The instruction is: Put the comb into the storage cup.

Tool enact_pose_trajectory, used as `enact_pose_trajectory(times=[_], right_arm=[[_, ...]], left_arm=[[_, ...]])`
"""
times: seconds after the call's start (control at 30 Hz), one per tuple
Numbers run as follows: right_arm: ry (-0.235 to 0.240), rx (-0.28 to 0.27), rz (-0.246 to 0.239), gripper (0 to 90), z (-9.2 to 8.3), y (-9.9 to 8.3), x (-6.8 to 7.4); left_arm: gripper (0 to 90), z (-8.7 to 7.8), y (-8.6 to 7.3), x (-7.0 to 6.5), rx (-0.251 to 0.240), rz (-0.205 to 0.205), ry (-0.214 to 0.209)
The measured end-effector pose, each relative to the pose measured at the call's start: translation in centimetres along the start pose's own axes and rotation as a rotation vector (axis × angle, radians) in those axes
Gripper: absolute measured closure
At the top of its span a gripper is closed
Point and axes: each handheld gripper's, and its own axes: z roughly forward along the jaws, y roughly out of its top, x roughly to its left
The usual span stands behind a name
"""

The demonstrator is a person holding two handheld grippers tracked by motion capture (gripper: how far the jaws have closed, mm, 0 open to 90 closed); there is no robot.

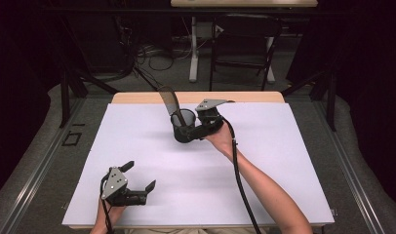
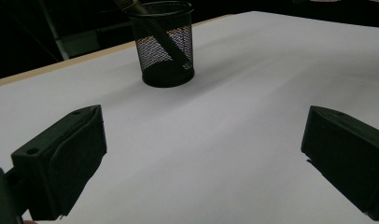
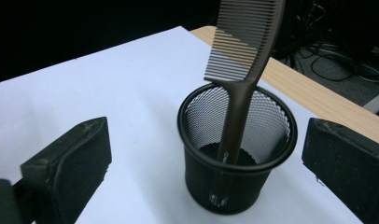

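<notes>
Comb point(image 3: 243, 70) is standing handle-down in the black mesh cup point(image 3: 236, 158), leaning on its rim, teeth sticking up; cup is sitting on the white table cover point(image 1: 264, 161), far middle. Right gripper point(image 1: 186, 132) is hovering just beside the cup, jaws released and spread wide, gripping nothing. Left gripper point(image 1: 137, 178) is resting at the near left, well apart from the cup, jaws also released and empty.

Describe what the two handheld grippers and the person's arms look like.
Both are black handheld tools. The left gripper and right gripper each carry a grey three-cornered plate with small holes on top and trail a black cable along the forearm. Their fingers are blocky black wedges with flat, matte inner pads. The forearms are bare, with no sleeves in sight.
</notes>
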Motion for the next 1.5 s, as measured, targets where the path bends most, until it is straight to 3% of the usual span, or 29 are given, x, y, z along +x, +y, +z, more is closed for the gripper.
enact_pose_trajectory(times=[0.37,0.8,1.5], right_arm=[[0.010,0.061,-0.034,0.0,-2.6,-1.5,0.3],[-0.007,0.074,-0.023,0.0,-6.2,-4.5,0.2],[-0.035,0.070,-0.021,0.0,-9.2,-7.6,1.0]], left_arm=[[0.0,-0.1,0.0,0.0,0.001,0.003,0.001],[0.0,-0.1,0.0,-0.1,0.005,0.008,-0.001],[0.0,0.0,0.0,0.0,0.007,0.003,-0.001]])
